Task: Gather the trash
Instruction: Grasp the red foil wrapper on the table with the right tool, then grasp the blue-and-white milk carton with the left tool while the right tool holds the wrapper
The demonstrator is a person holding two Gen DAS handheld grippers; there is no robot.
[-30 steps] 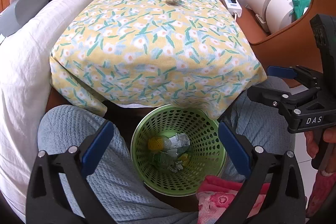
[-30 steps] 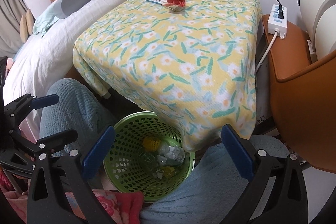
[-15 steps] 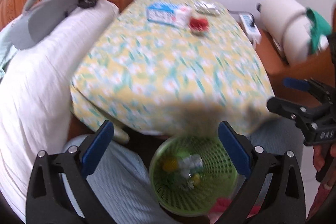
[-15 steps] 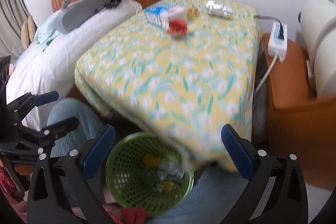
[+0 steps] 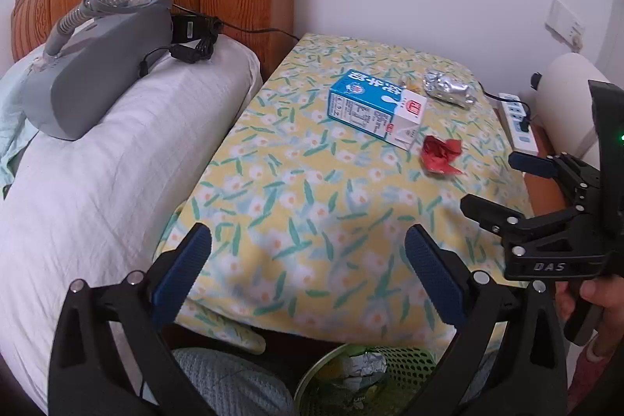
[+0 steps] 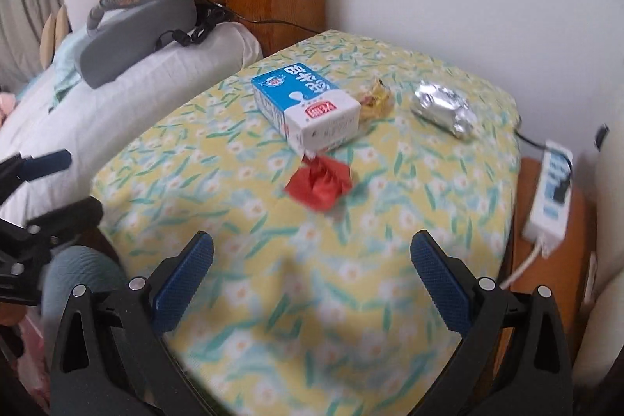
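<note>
The crumpled red paper wrapper (image 6: 319,186) lies on the flower-patterned yellow tablecloth (image 6: 273,299), at about 12 o'clock from the right gripper (image 6: 312,275) — the nearer tool, its fingers wide apart and empty. The blue-and-white milk carton (image 6: 308,108) almost touches the wrapper behind; crumpled silver foil (image 6: 442,108) lies at 1 o'clock. The left gripper (image 5: 308,271) also stands apart, above the green plastic mesh basket (image 5: 390,369).

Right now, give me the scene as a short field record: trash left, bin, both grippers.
surface: table with floral cloth
trash on table: milk carton lying on its side; red wrapper just in front of it; yellow wrapper behind it; crumpled foil at the far right
bin: green basket below the table's near edge, wrappers already inside
left gripper: open, empty, short of the trash
right gripper: open, empty, aimed toward the red wrapper
</note>
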